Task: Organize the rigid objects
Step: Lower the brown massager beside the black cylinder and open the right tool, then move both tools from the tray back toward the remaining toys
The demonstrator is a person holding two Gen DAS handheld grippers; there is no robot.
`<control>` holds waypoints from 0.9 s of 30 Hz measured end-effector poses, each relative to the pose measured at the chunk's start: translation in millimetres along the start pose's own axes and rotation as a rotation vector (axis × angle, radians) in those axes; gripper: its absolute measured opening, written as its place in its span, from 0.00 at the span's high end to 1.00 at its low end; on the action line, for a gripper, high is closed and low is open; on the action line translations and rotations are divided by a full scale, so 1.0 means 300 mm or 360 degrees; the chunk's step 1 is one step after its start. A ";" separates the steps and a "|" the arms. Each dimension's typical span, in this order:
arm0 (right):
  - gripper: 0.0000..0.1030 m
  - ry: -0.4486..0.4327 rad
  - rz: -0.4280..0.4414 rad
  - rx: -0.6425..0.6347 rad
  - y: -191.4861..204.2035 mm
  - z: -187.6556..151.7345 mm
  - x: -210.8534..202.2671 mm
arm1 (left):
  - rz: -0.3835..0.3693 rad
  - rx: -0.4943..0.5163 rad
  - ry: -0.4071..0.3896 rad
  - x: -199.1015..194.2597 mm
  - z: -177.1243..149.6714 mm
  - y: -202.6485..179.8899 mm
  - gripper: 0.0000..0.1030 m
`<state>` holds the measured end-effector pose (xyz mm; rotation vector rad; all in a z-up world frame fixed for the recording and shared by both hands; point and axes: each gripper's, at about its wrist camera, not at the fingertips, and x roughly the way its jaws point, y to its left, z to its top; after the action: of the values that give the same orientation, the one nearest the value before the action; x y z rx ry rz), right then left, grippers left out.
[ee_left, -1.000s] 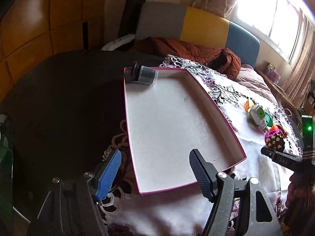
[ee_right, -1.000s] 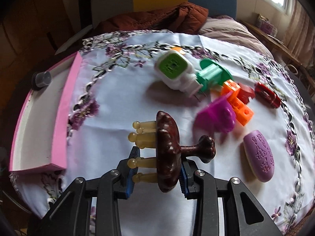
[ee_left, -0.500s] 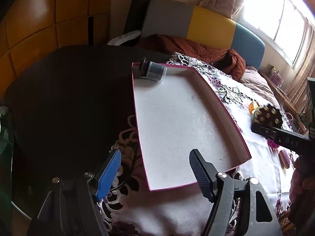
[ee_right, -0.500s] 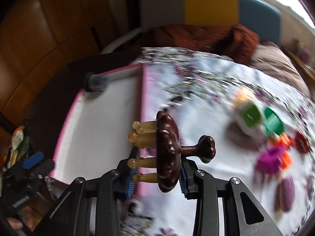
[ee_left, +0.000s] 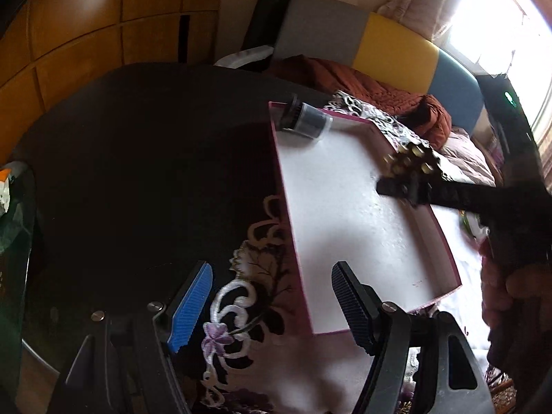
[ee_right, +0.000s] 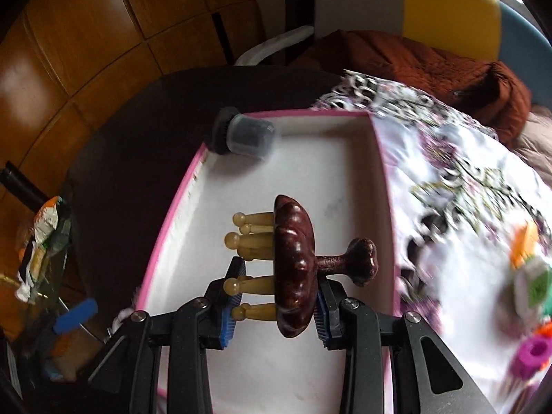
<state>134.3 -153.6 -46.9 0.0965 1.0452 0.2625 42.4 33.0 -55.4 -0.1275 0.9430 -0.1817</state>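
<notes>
My right gripper [ee_right: 272, 298] clamps the wooden massager [ee_right: 293, 269], mid-frame above the pink box [ee_right: 385, 186]. I'd lower it gently before releasing, clear of the jar [ee_right: 246, 136] upper left. Left gripper [ee_left: 272, 305] hangs open, empty.

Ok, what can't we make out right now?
- Coloured toys: motion-blurred at the right wrist view's right edge, shapes unreadable.
- Wooden massager: blurred in the left wrist view; its height above the pink box is unclear.
- Capped jar: contents hidden behind dark walls.
</notes>
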 end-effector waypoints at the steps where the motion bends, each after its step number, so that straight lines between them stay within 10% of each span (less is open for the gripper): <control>1: 0.64 0.0003 0.0011 -0.0002 0.007 0.016 0.009 | 0.0001 -0.0008 0.0001 0.002 0.003 0.005 0.29; 11: 0.62 0.0138 0.0092 -0.0012 0.128 0.152 0.252 | 0.0016 -0.0056 0.0034 0.021 0.000 0.056 0.29; 27: 0.39 0.0018 0.0098 0.0087 0.047 0.057 0.107 | 0.0011 -0.0048 0.0000 0.004 -0.005 0.047 0.29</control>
<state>161.9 -130.8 -62.6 0.1768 1.0619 0.2906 43.3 46.5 -59.8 -0.1522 0.9462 -0.1611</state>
